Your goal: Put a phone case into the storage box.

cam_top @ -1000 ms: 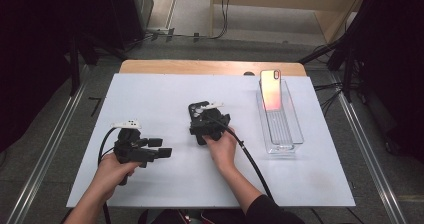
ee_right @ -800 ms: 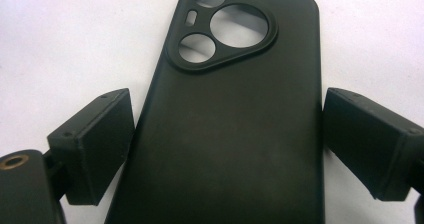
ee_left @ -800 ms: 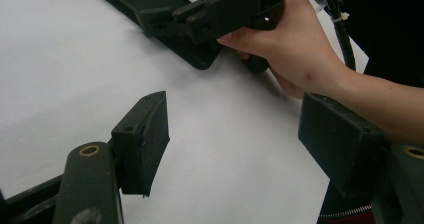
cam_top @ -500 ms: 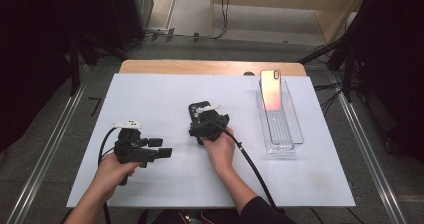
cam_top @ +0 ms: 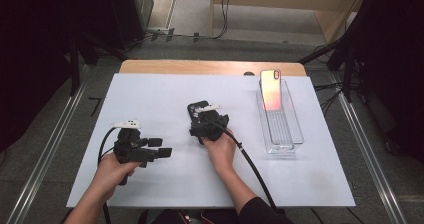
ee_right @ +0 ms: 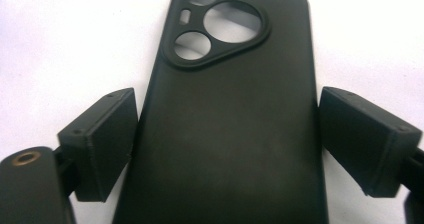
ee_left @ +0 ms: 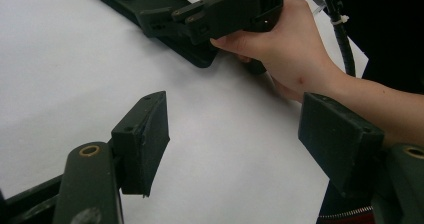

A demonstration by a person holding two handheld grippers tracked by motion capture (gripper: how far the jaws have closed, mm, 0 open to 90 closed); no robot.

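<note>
A black phone case (ee_right: 235,134) lies back up on the white table sheet (cam_top: 165,86), its camera cutout pointing away from me. My right gripper (ee_right: 227,139) straddles its lower half; the jaws have just been closing, and the pads (ee_right: 102,144) stand right at the case's two long edges without a clear squeeze. From above, the right gripper (cam_top: 200,118) sits mid-table over the case (cam_top: 196,107). My left gripper (cam_top: 161,147) rests open at front left, pointing right, with nothing between its jaws. Its own view (ee_left: 240,144) looks at the right hand and the case (ee_left: 190,51).
A clear oblong tray (cam_top: 282,134) stands at the right of the sheet, with a phone (cam_top: 271,89) leaning upright at its far end. A bare wooden strip (cam_top: 200,66) runs along the table's far edge. Cables trail from both grippers towards me.
</note>
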